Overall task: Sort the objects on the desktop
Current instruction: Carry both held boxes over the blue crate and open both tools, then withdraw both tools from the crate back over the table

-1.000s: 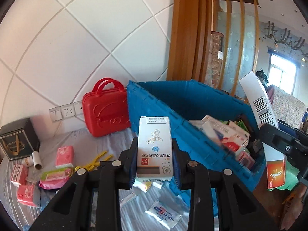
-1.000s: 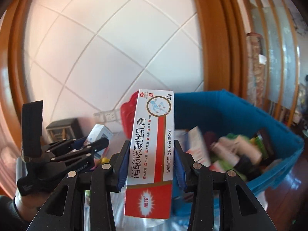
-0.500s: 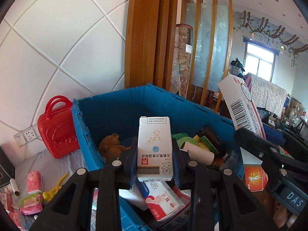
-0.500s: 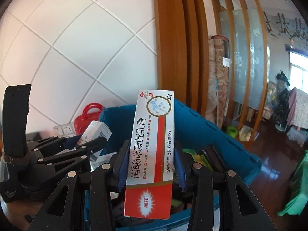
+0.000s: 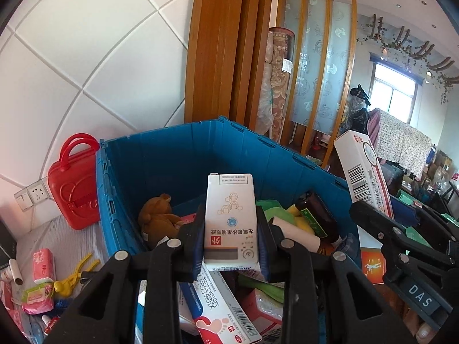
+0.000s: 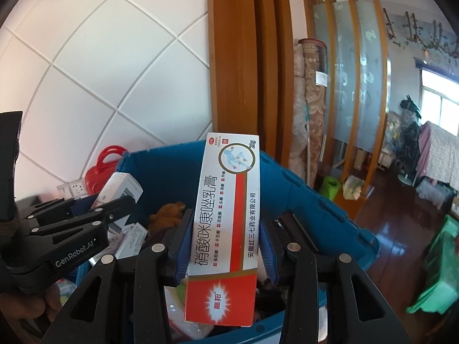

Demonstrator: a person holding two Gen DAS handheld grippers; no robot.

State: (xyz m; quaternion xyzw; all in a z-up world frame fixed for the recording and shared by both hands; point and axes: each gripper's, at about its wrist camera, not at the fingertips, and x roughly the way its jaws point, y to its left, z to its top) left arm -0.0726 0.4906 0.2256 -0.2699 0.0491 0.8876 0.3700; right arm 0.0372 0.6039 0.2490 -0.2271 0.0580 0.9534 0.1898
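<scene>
My left gripper point(image 5: 231, 239) is shut on a small white medicine box point(image 5: 231, 218) and holds it upright over the open blue crate point(image 5: 178, 154). My right gripper point(image 6: 225, 242) is shut on a long red-and-white ointment box point(image 6: 226, 223), also above the blue crate point(image 6: 315, 209). Each gripper shows in the other's view: the right one point(image 5: 401, 240) with its box point(image 5: 361, 172), the left one point(image 6: 94, 209) with its box point(image 6: 120, 186). The crate holds several medicine boxes, a brown teddy bear point(image 5: 159, 220), a dark bottle point(image 5: 318, 215) and green cloth.
A red toy case point(image 5: 71, 189) stands left of the crate by wall sockets point(image 5: 31, 195). Pink tissue packs point(image 5: 43, 263), a yellow clip point(image 5: 71, 272) and small tubes lie on the cloth-covered table at the left. Wooden partition posts point(image 5: 226, 46) rise behind the crate.
Both grippers have moved right from over the table to above the crate, each still holding its box. The crate's inside now fills the lower views.
</scene>
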